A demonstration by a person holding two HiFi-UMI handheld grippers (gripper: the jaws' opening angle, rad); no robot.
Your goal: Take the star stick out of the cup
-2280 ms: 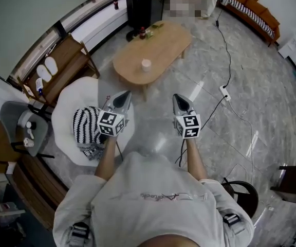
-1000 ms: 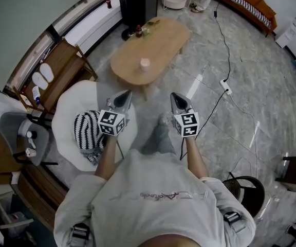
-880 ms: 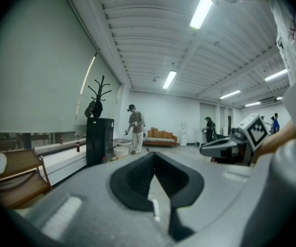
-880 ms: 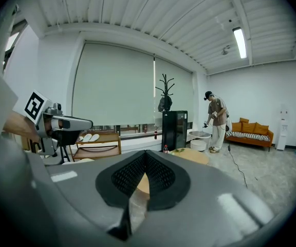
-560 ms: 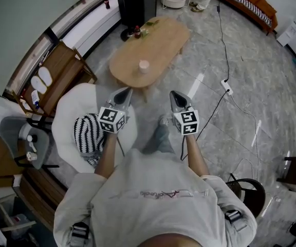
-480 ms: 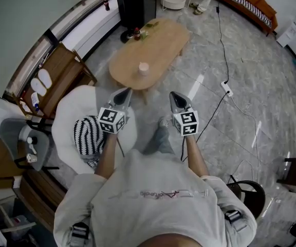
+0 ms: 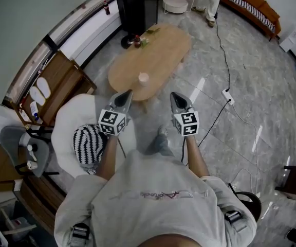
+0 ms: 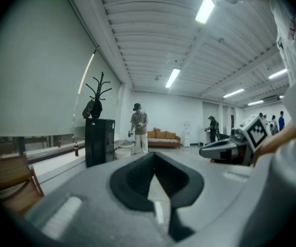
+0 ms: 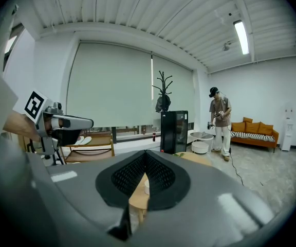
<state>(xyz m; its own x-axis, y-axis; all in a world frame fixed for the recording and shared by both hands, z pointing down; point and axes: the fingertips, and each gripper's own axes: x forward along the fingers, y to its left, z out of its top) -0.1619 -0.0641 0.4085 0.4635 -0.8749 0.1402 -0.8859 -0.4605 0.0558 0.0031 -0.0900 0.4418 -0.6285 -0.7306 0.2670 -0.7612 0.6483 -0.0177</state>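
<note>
Though held side by side short of oval table (image 7: 158,48), noted left gripper (image 7: 127,93) and right gripper (image 7: 173,94) both pinched closed, empty. Cup (image 7: 143,78) on that table ahead, well apart; star stick too small to discern.

One cup (image 7: 143,78), one table (image 7: 164,44)

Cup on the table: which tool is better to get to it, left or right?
Probably right: the right tool looks straight at the cup between its jaws, while the left tool sees no cup.
</note>
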